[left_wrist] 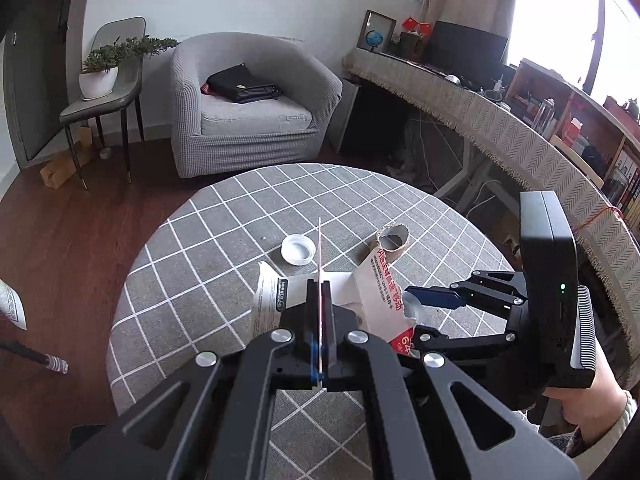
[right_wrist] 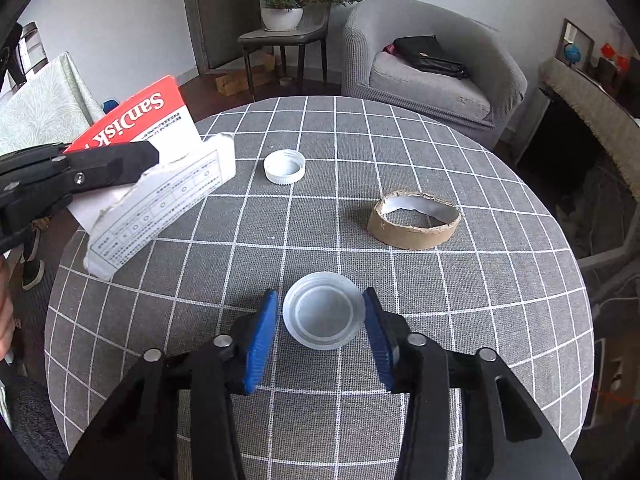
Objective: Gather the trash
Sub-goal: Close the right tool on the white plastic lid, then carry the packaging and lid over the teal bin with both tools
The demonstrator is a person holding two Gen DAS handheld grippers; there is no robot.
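Grey checked cloth covers the round table (right_wrist: 500, 280), with an armchair (right_wrist: 432, 60) behind it. Only the right wrist view shows the red-and-white printed face of the torn card packet (right_wrist: 160, 184) held off the table's left edge; the left wrist view shows it edge-on, a thin sheet clamped in the fully closed left gripper (left_wrist: 320, 296). The right gripper (right_wrist: 322, 320) has its blue pads against both sides of a clear plastic lid (right_wrist: 323, 315) on the cloth. Farther off lie a white bottle cap (right_wrist: 284, 166) and a cardboard ring (right_wrist: 414, 224).
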